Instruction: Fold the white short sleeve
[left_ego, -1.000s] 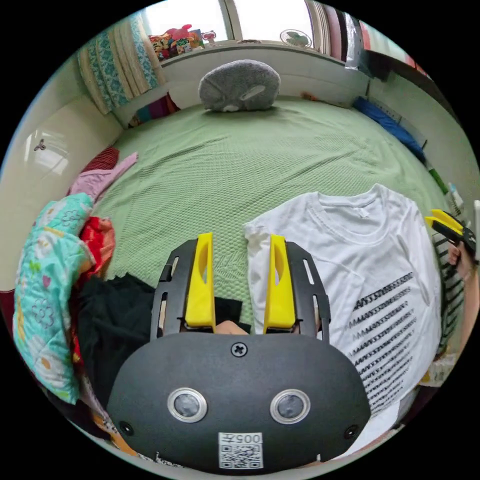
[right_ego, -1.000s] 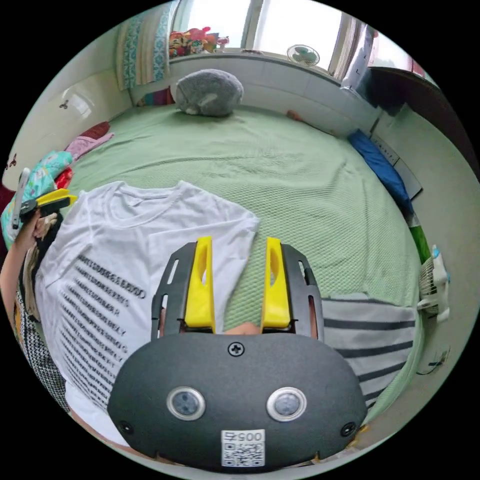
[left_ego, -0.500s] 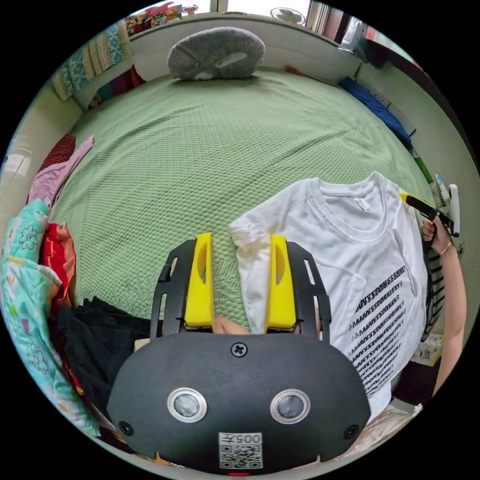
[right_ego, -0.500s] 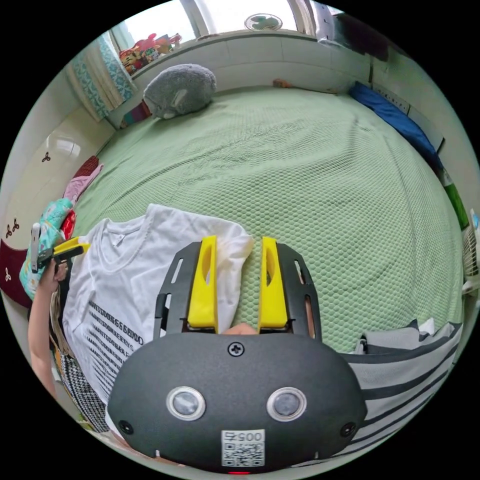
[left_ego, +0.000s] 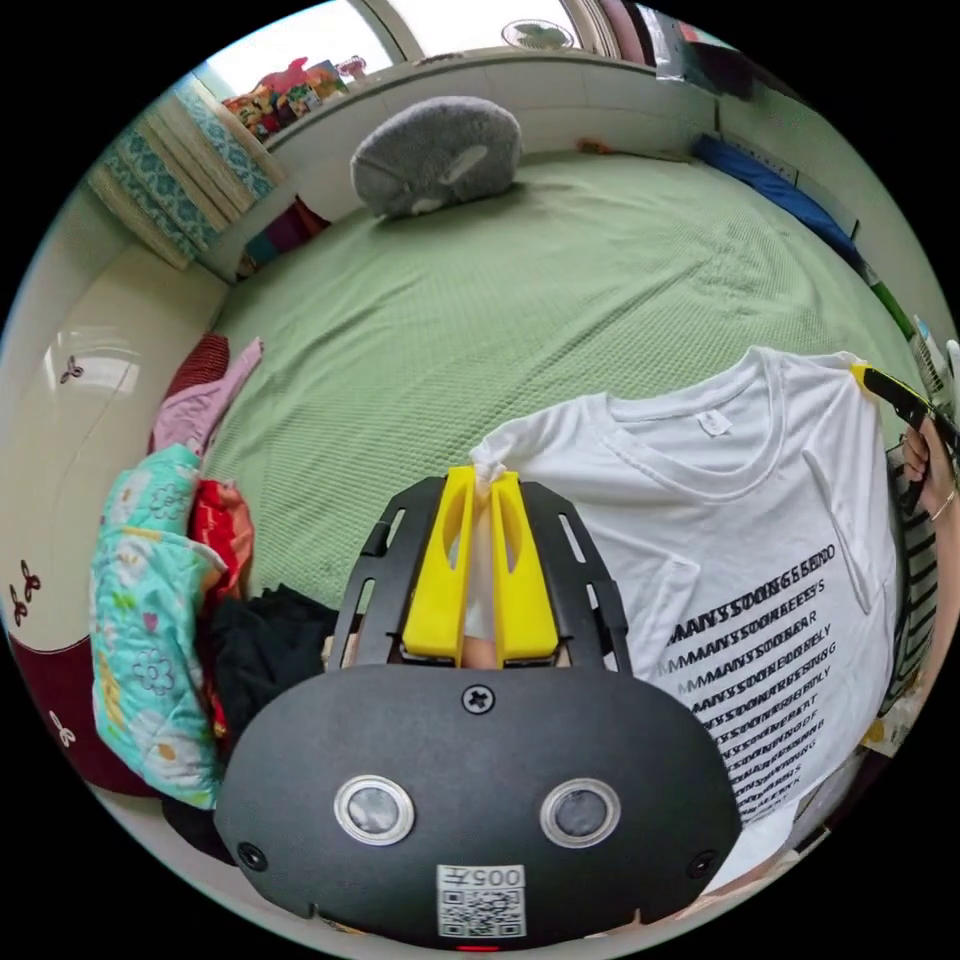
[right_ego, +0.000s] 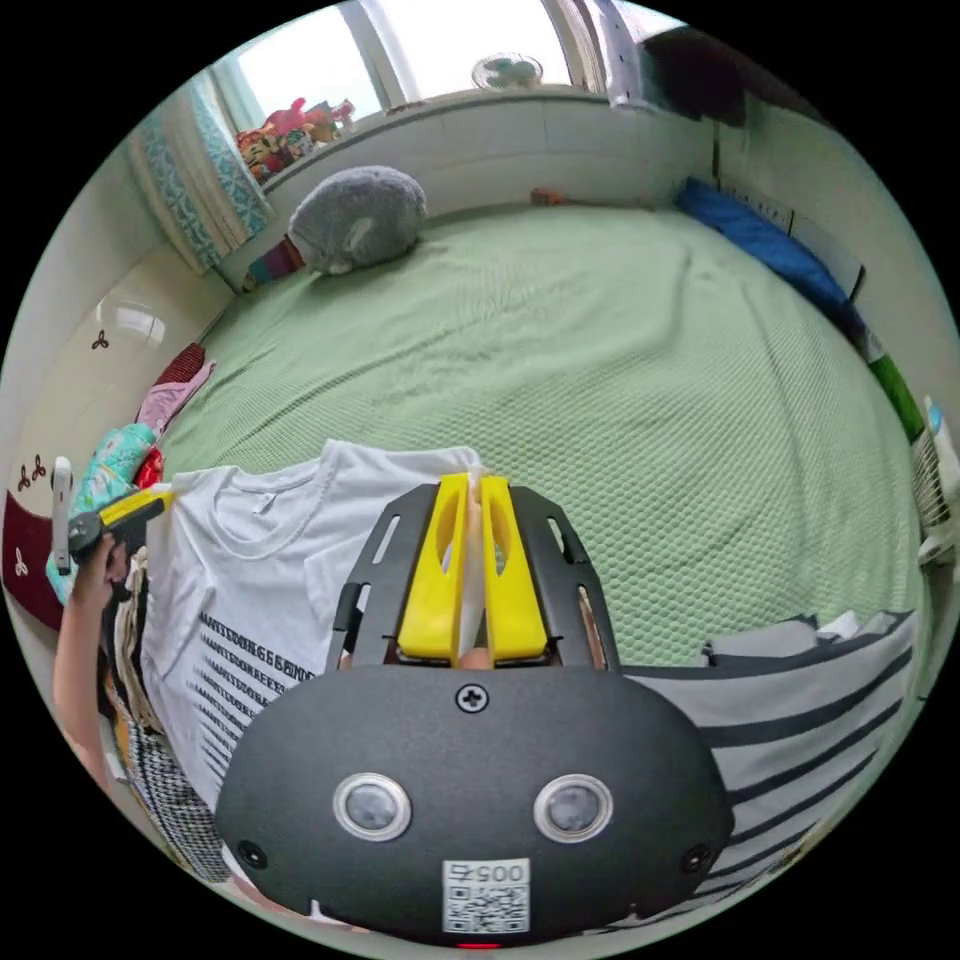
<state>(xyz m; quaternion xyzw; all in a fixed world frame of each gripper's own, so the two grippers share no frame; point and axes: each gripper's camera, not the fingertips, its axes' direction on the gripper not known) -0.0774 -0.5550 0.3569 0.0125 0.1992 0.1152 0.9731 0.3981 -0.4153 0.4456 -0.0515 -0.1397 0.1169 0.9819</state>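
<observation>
A white short-sleeve T-shirt (left_ego: 740, 520) with rows of black lettering hangs stretched over the near edge of a green bed (left_ego: 480, 300). My left gripper (left_ego: 480, 490) is shut on one sleeve, with white cloth pinched between its yellow jaws. The right gripper (right_ego: 472, 490) is shut on the other sleeve of the shirt (right_ego: 250, 560). In the left gripper view the right gripper (left_ego: 895, 392) shows at the shirt's far shoulder, held by a hand. In the right gripper view the left gripper (right_ego: 125, 510) shows at the opposite shoulder.
A grey plush pillow (left_ego: 435, 155) lies at the head of the bed. A heap of coloured clothes (left_ego: 150, 590) and a black garment (left_ego: 265, 640) sit at the left. A grey striped garment (right_ego: 790, 700) lies at the right. A blue item (right_ego: 765, 245) runs along the wall.
Both grippers have gone from open around the sleeves to shut on them. The shirt's shoulders are now lifted and pulled taut between them.
</observation>
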